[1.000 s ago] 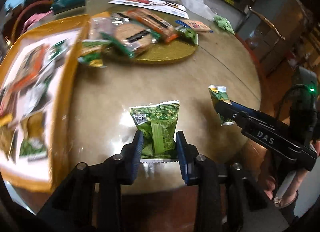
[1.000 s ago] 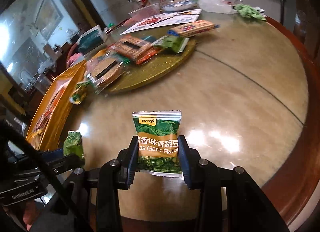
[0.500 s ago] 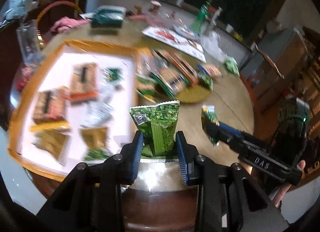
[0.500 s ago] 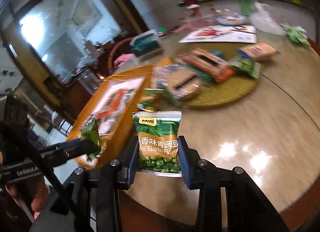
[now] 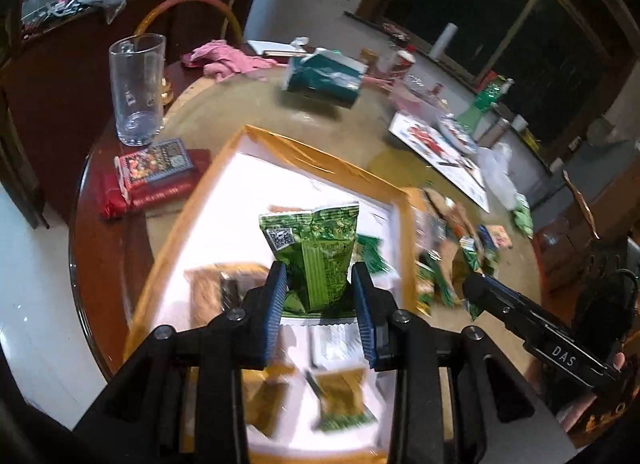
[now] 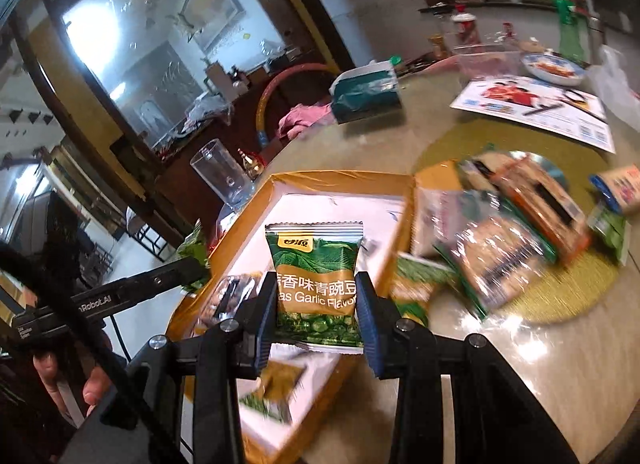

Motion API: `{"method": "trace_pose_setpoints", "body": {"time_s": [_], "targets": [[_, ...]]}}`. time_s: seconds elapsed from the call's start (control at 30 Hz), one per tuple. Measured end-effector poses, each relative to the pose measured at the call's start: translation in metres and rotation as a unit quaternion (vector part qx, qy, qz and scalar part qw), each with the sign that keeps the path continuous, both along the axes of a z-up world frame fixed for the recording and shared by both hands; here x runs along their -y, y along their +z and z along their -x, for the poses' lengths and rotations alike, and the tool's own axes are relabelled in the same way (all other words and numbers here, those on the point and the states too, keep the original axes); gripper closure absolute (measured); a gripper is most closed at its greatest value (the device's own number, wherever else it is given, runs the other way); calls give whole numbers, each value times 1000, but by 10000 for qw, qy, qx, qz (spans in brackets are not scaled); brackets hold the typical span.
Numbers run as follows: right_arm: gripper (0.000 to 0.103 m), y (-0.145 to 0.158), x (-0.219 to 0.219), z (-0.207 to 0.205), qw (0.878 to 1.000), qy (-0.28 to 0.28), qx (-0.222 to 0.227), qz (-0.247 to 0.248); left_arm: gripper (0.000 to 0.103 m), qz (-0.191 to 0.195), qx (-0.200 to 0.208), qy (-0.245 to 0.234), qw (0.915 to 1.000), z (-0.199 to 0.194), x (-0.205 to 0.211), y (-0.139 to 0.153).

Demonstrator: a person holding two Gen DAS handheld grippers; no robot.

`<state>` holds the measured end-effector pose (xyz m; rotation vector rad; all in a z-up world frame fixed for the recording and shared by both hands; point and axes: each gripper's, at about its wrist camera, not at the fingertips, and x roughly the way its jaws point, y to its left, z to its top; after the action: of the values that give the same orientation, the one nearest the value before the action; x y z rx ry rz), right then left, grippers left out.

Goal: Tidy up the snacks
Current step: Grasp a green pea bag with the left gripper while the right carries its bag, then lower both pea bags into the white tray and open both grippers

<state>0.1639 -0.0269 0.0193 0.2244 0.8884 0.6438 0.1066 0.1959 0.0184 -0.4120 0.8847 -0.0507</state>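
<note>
The left gripper is clamped on a green pea packet held upright, back side to the camera, with the orange-rimmed tray spreading below it from 12 to 6 o'clock, so this hand looks nearer a free spot. The right gripper pinches its garlic-flavour pea packet upright too, the tray's white floor showing at 12 o'clock behind it and loose snacks at 3 o'clock.
</note>
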Motion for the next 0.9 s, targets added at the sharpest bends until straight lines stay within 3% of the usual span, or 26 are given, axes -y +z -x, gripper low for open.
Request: {"method": "trace_pose_setpoints", "body": {"time_s": [0.23,0.4,0.6,0.73,0.8,0.87,0.9], "targets": [[66,-2,-29,-51,9998,-168,-19,115,68,-112,-214,109,9997,-47,-21,-14],[66,-31,-48,-88,9979,-262,-298,511,68,-251,-561,123,9980,-78,-29,-41],[66,-60,-53,-102,9946,-358,-577,783,68,-464,-1013,105,9937,-92,-30,-67],[65,-62,-60,-104,9928,-446,-456,1012,67,-548,-1039,141,9930,-90,-30,-71],[64,-61,-63,-104,9918,-477,-400,1120,63,-508,-1050,149,9931,-89,-32,-71],[57,-60,-65,-104,9917,-417,-400,1149,40,-554,-1081,149,9925,-86,-32,-70],[56,-59,-65,-106,9923,-389,-434,1091,38,-607,-1014,189,9928,-82,-32,-67]]}}
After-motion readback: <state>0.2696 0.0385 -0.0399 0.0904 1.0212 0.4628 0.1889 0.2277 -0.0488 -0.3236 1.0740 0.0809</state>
